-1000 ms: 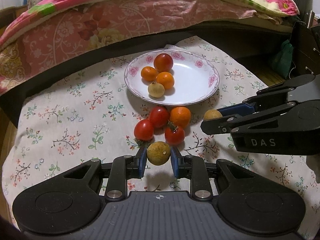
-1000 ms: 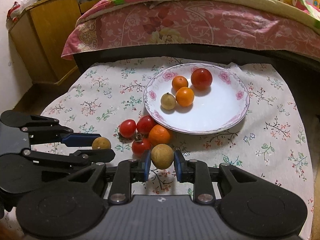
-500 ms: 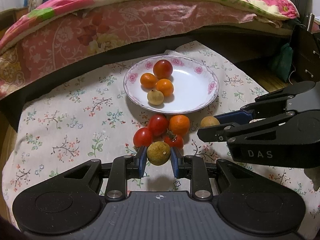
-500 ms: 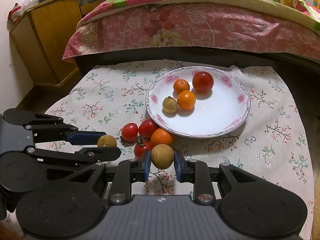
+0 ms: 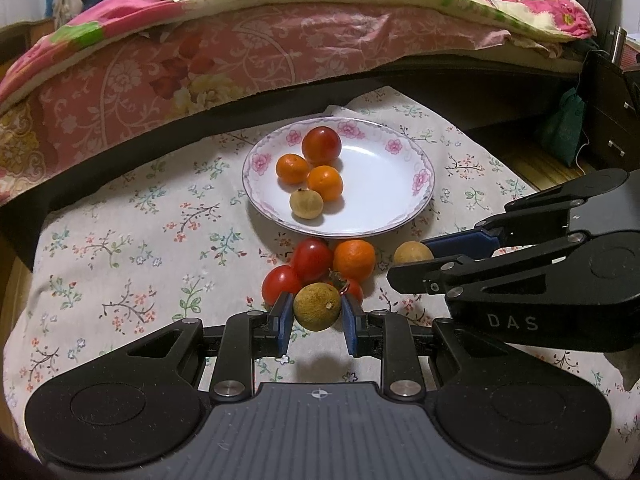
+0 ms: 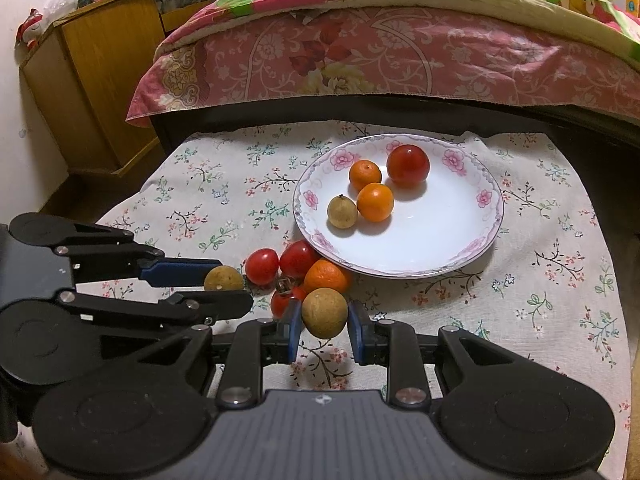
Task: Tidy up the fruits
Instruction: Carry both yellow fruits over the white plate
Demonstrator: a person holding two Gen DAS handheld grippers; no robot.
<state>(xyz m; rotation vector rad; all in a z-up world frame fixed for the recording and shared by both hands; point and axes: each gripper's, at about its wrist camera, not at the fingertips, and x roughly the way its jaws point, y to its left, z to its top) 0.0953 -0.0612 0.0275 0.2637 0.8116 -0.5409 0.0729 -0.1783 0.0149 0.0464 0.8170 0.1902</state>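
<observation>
My left gripper [image 5: 317,315] is shut on a brown round fruit [image 5: 317,307] held above the floral cloth. My right gripper [image 6: 324,320] is shut on another brown round fruit [image 6: 324,312]; it shows in the left wrist view [image 5: 412,253] too. A white floral plate [image 5: 400,184] holds a tomato [image 5: 321,145], two oranges [image 5: 325,182] and a brown fruit [image 5: 306,202]. In front of the plate lie several tomatoes [image 5: 312,254] and an orange [image 5: 354,260] on the cloth.
The floral cloth [image 5: 120,240] covers a low table in front of a bed [image 5: 240,52] with pink bedding. A wooden cabinet [image 6: 92,72] stands at the far left. A dark dresser [image 5: 608,92] and green bag [image 5: 562,124] stand at the right.
Both grippers have lifted a little and drawn back with their brown fruits; the plate and loose fruits appear farther away. Nothing on the cloth moved.
</observation>
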